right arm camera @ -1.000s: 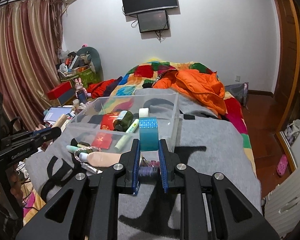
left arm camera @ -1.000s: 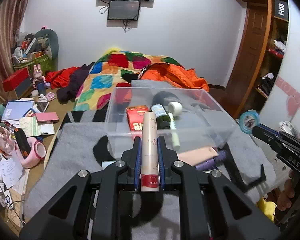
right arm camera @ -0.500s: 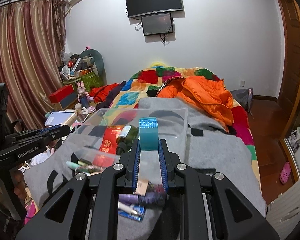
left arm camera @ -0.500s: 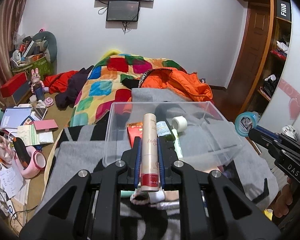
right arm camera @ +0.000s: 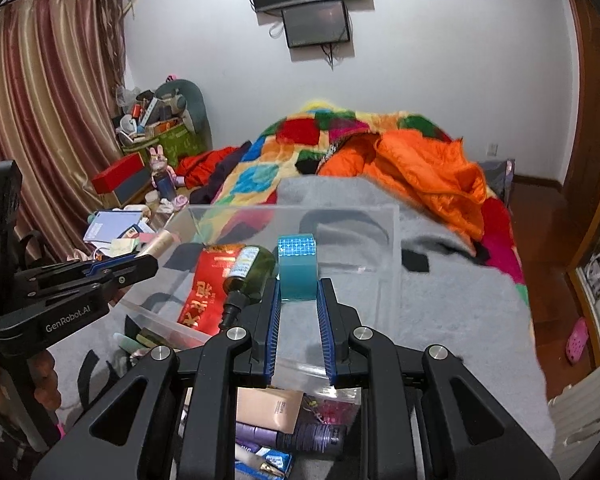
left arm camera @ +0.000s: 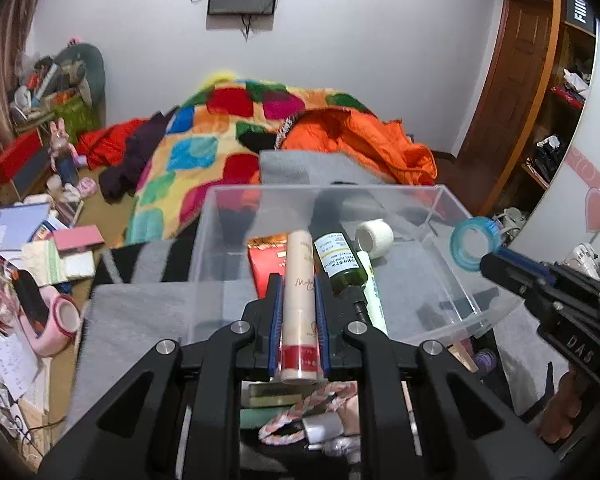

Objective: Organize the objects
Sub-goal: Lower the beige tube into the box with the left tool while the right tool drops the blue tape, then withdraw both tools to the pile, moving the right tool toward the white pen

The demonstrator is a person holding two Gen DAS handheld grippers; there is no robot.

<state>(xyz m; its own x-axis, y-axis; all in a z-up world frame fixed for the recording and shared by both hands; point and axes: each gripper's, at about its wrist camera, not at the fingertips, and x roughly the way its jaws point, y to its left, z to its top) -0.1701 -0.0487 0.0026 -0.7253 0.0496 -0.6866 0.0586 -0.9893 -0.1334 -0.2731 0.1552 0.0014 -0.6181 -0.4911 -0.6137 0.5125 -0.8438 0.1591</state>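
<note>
1. At the far left, on the floor beside the bed, lies a pile of books and papers and a pink round thing. They are well apart from the work and nobody touches them.
2. The left tongs are clenched on a cream tube with a red band. The tube points forward, with its far end over the near wall of the clear plastic box. I think it is held lengthwise so that it can slide in flat.
3. The box stands on the grey blanket of the bed. Inside lie a red packet, a green bottle with a white label, a pale green tube and a white tape roll, all close together.
4. The right tongs are gripping a teal tape roll on its flat sides, just above the box. I judge both things are about to be set down in the box.
5. Under both tongs, outside the box, more small things wait: a braided band, a beige tube and a purple tube.
</note>
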